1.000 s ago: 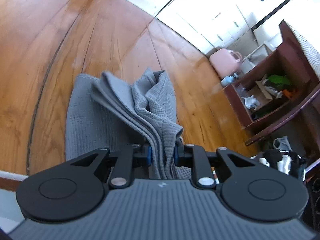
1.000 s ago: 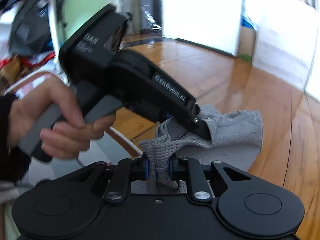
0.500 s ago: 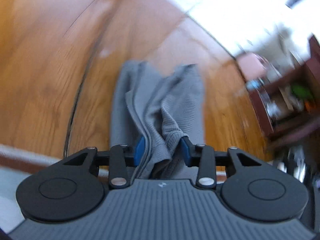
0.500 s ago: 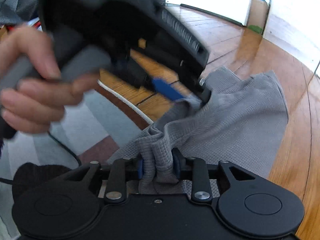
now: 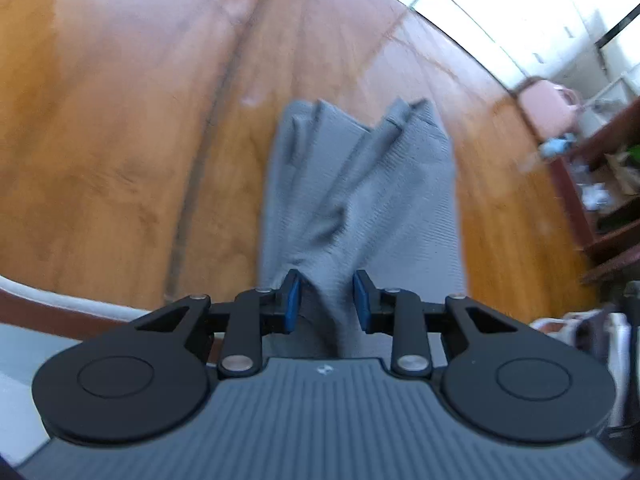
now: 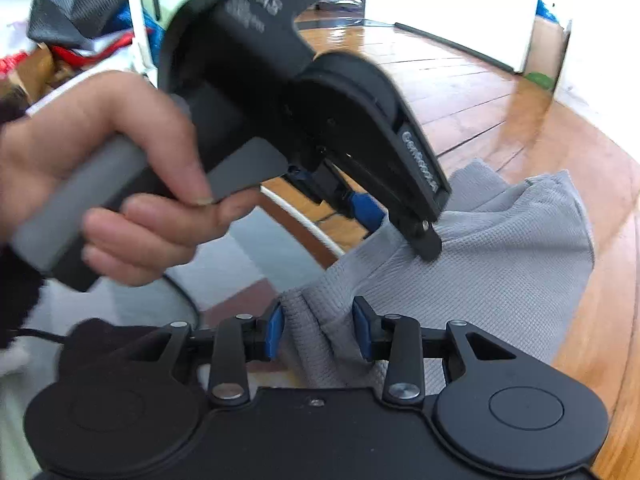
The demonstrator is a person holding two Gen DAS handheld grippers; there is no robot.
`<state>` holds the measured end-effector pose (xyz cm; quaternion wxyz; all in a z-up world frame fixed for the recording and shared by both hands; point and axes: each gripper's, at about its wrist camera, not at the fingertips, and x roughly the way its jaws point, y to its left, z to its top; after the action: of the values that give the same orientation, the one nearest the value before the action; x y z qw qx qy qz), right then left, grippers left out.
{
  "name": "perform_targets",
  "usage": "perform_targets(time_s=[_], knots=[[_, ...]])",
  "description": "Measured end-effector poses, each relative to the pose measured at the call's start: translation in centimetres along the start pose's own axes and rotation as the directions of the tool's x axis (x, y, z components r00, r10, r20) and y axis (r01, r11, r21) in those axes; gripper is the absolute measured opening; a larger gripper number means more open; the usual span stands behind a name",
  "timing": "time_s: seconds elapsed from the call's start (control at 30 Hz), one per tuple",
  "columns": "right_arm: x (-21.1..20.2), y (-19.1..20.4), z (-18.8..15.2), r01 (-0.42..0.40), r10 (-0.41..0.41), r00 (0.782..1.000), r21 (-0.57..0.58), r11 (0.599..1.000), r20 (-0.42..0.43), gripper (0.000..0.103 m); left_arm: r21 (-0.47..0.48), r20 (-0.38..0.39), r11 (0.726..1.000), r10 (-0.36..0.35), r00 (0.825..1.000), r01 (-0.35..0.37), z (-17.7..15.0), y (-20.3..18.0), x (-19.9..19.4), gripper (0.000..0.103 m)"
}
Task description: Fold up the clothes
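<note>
— Wooden floor (image 5: 120, 140) is filling most of both views, and the grey garment (image 5: 360, 184) is lying on it, stretching away from the tongs toward the far side. At the right edge a dark wooden shelf (image 5: 592, 200) is standing, well apart from the cloth.

— What are the tongs doing now?

— The left tongs (image 5: 326, 300) are standing with their blue pads apart, and a bunched ridge of the cloth is running between them, but the pads are not pressing it. The right tongs (image 6: 318, 332) are opening at this moment; a thick fold of the garment (image 6: 480, 272) is sitting between their pads too, loose. In the right view a hand (image 6: 112, 176) is holding the left tongs over the near-left corner of the cloth.

— So which step is this, in your opinion?

— I am judging that the two near corners are being released after a fold is laid down.

— How to do it well?

— I am thinking the pads should be opening fully before any lifting, so the knit is not catching and dragging the fold. Then both tongs should be leaving straight back and up, together. The far edge is looking wrinkled and uneven, so a smoothing pass is probably needed afterwards.
</note>
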<state>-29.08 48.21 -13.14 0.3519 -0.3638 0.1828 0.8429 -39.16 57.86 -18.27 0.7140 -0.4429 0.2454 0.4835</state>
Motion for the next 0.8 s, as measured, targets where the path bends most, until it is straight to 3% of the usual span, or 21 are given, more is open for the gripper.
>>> perform_targets(time_s=[0.07,0.17,0.3,0.37,0.4,0.47,0.53,0.6,0.67,0.7,0.8], knots=[[-1.1,-0.7,0.0,-0.058,0.058,0.998,0.032,0.998,0.008,0.047,0.032,0.024,0.999,0.041,0.999,-0.041,-0.1,-0.2,-0.6,0.046],[-3.5,-4.5,1.0,-0.136,0.125,0.989,0.167,0.976,0.077,0.048,-0.031,0.055,0.998,-0.043,0.998,0.045,0.4,1.1,-1.6,0.045],[-5.5,-10.7,1.5,-0.085,0.026,0.986,0.366,0.927,0.163,0.054,-0.005,0.079,0.991,-0.13,0.988,0.131,2.3,0.6,-0.9,0.046],[-5.8,-12.8,1.2,0.018,-0.081,0.988,0.425,0.905,0.132,0.054,0.034,0.032,0.975,-0.22,0.975,0.219,3.0,-0.1,-0.1,0.047],[-5.3,-14.4,1.7,0.054,-0.118,0.986,0.435,0.899,0.121,0.054,0.051,0.027,0.977,-0.207,0.978,0.205,3.0,-0.5,0.3,0.047],[-3.7,-16.9,2.2,0.065,-0.131,0.985,0.47,0.88,0.108,0.054,0.099,0.054,0.995,-0.016,0.998,0.011,2.5,-1.4,1.2,0.043],[-1.6,-18.5,2.8,0.076,-0.132,0.988,0.509,0.857,0.075,0.054,0.134,0.086,0.974,0.17,0.982,-0.18,2.1,-1.8,2.0,0.043],[0.1,-19.4,3.2,0.177,-0.214,0.977,0.527,0.831,0.011,0.054,0.126,0.093,0.956,0.253,0.963,-0.264,2.0,-1.1,2.5,0.043],[1.3,-20.5,3.5,0.265,-0.298,0.954,0.556,0.788,-0.032,0.054,0.07,0.09,0.954,0.286,0.954,-0.293,2.1,0.4,2.0,0.043],[1.3,-21.2,3.4,0.25,-0.299,0.954,0.584,0.772,-0.013,0.054,0.042,0.105,0.961,0.268,0.958,-0.274,2.1,1.0,1.3,0.041],[0.9,-22.6,2.9,0.199,-0.275,0.961,0.655,0.729,0.015,0.054,-0.023,0.16,0.994,0.11,0.981,-0.108,2.0,1.9,-1.2,0.045]])
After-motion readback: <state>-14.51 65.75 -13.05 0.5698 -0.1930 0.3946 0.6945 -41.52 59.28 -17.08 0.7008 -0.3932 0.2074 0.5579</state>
